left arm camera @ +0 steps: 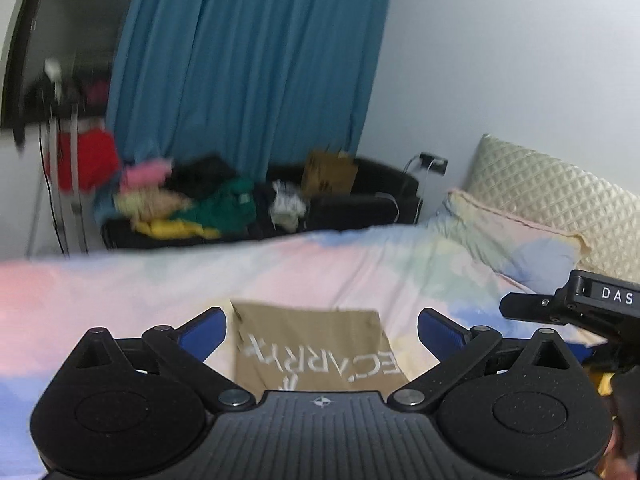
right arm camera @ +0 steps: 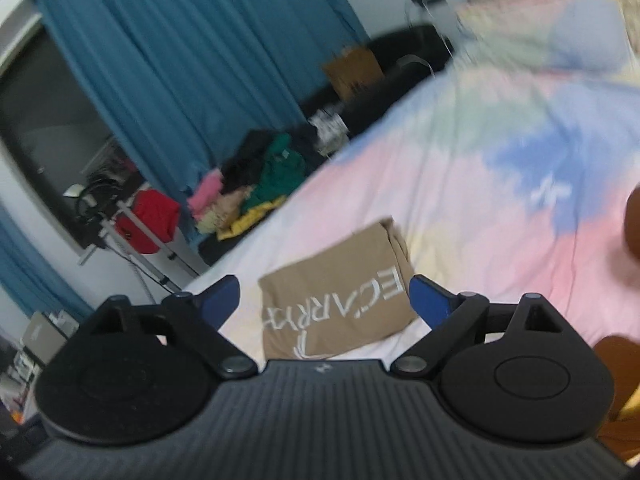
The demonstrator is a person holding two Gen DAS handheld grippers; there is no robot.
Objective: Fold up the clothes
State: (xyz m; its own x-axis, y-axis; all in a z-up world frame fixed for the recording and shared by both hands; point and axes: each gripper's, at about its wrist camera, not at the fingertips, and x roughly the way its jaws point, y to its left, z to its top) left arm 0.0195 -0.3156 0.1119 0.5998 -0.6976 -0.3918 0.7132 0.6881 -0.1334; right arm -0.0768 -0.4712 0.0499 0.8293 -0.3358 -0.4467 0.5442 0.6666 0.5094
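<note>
A tan garment with white lettering [left arm camera: 316,344] lies folded into a flat rectangle on the pastel bedspread [left arm camera: 360,268]. My left gripper [left arm camera: 322,330] hangs above its near side, blue pads wide apart and nothing between them. In the right wrist view the same folded garment [right arm camera: 336,292] sits just beyond my right gripper [right arm camera: 324,298], which is open too and holds nothing. The right gripper's black body [left arm camera: 576,308] shows at the right edge of the left wrist view.
Pillows [left arm camera: 552,200] lie at the head of the bed on the right. Beyond the far edge a black couch [left arm camera: 360,200] carries a heap of coloured clothes [left arm camera: 180,208] and a brown paper bag [left arm camera: 330,174]. A teal curtain [left arm camera: 256,60] hangs behind.
</note>
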